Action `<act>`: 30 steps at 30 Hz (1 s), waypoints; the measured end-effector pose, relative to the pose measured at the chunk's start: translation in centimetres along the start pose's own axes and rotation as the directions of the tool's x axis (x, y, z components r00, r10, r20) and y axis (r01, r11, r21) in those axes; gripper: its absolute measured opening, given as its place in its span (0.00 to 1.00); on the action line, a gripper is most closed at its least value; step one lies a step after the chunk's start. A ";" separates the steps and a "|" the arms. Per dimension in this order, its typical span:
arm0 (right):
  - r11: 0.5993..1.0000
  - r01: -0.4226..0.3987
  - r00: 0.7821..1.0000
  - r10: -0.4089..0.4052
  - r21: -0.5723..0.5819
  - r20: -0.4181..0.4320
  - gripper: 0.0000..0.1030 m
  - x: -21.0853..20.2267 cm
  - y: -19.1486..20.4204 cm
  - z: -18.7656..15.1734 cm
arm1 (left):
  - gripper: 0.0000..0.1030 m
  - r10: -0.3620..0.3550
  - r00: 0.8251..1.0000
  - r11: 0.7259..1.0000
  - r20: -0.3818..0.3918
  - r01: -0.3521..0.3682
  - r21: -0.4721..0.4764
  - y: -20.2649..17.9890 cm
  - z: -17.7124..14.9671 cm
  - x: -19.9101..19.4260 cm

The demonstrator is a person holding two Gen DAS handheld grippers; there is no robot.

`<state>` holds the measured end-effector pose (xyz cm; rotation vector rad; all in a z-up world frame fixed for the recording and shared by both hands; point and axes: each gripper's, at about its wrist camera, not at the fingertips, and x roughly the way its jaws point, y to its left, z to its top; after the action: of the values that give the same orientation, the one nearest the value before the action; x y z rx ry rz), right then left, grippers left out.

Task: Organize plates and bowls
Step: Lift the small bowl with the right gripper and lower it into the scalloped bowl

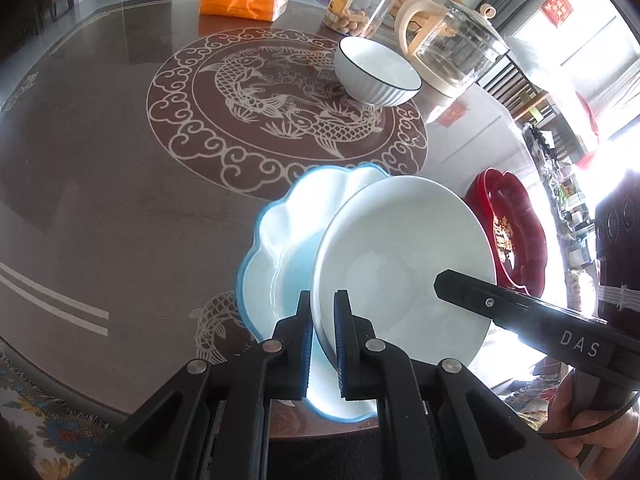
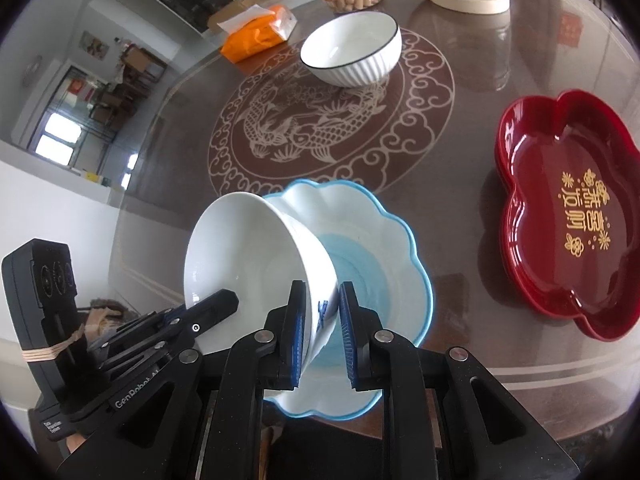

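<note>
My left tongs (image 1: 323, 336) are pinched tight on the rim of a white bowl (image 1: 404, 264). The bowl is tipped up on its side over a blue-edged plate (image 1: 276, 240) that lies on the brown bench (image 1: 100, 168). My right tongs (image 1: 440, 280) poke in from the right, one tip in front of the bowl. A ribbed bowl (image 1: 376, 70) with a dark rim sits farther back, on the fish picture. A red tray (image 1: 516, 224) lies behind the white bowl, to the right.

From the right side, my right tongs (image 2: 323, 336) have the bowl's (image 2: 248, 256) wall between them. The left pad touches it, but I cannot tell if the right pad does. My left tongs (image 2: 216, 304) hold the rim at the left. The plate (image 2: 380, 240) is right under the bowl. The ribbed bowl (image 2: 352, 50) stands well behind, and the red tray (image 2: 568, 208) is off to the right.
</note>
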<state>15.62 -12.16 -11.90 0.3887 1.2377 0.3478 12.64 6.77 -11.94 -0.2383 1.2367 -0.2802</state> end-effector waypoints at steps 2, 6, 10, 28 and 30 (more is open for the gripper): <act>1.000 0.005 1.000 -0.005 0.014 -0.015 0.19 0.7 -0.5 -0.5 | 0.09 0.008 1.000 1.000 -0.011 -0.008 0.003 0.0 -0.4 0.4; 0.999 0.008 0.999 -0.007 0.035 -0.031 0.19 1.8 -1.2 -0.7 | 0.09 0.018 1.000 1.000 -0.025 -0.017 0.007 0.0 -0.7 1.1; 0.999 0.010 1.000 -0.009 0.041 -0.023 0.19 2.1 -1.6 -0.7 | 0.09 0.023 0.999 1.000 -0.032 -0.022 0.017 -0.1 -0.6 1.6; 1.000 -0.013 0.995 0.014 -0.013 0.097 0.43 0.5 -2.1 -0.4 | 0.16 0.087 0.990 0.994 0.109 -0.094 0.058 -1.1 0.1 -0.8; 0.999 0.001 0.990 0.003 -0.033 0.139 0.54 -0.7 -1.8 -0.7 | 0.28 0.114 0.978 0.990 0.174 -0.127 0.066 -1.4 -0.2 -2.2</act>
<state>14.79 -13.98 -12.30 0.3791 1.0942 0.3360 11.65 6.24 -9.57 -0.1173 1.0643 -0.1971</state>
